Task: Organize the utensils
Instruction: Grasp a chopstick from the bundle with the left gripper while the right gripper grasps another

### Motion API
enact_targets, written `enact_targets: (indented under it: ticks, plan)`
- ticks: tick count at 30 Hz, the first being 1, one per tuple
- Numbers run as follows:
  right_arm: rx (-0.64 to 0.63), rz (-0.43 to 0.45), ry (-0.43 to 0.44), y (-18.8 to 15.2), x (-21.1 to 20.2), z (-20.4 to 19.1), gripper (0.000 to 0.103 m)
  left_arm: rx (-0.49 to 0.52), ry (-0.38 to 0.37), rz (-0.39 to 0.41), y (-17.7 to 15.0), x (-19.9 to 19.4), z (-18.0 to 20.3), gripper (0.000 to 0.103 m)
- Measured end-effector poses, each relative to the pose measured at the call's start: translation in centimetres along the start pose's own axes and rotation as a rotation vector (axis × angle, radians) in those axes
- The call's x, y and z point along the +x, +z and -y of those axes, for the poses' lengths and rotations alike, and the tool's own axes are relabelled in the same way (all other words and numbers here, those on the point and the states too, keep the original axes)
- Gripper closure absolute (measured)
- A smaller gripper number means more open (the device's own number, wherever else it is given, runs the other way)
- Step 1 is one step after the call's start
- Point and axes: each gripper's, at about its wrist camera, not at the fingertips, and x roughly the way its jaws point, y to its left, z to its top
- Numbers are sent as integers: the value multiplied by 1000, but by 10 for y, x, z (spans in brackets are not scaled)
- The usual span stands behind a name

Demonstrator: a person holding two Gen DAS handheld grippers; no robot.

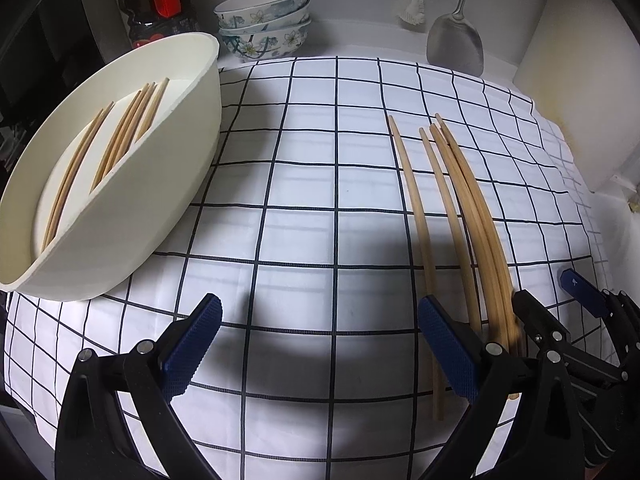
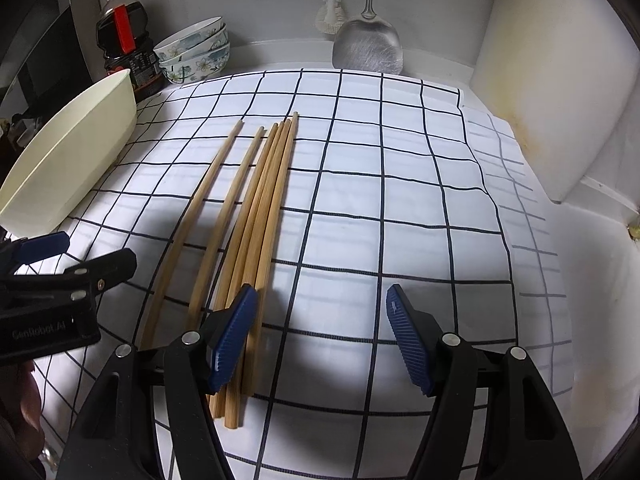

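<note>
Several wooden chopsticks lie side by side on the checked cloth; they also show in the right wrist view. More chopsticks lie inside a cream oval tray at the left, which also shows in the right wrist view. My left gripper is open and empty, low over the cloth just left of the loose chopsticks. My right gripper is open and empty, its left finger over the near ends of the chopsticks. The right gripper also shows in the left wrist view.
Stacked floral bowls, a dark sauce bottle, a metal spatula and a white brush stand along the back wall. A white wall bounds the right side.
</note>
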Motion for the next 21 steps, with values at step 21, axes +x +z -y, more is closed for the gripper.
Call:
enact_targets:
  ticks: [21]
  plan:
    - [-3, 1, -35, 4, 9, 21, 39, 9, -10, -4, 4, 13, 13, 7]
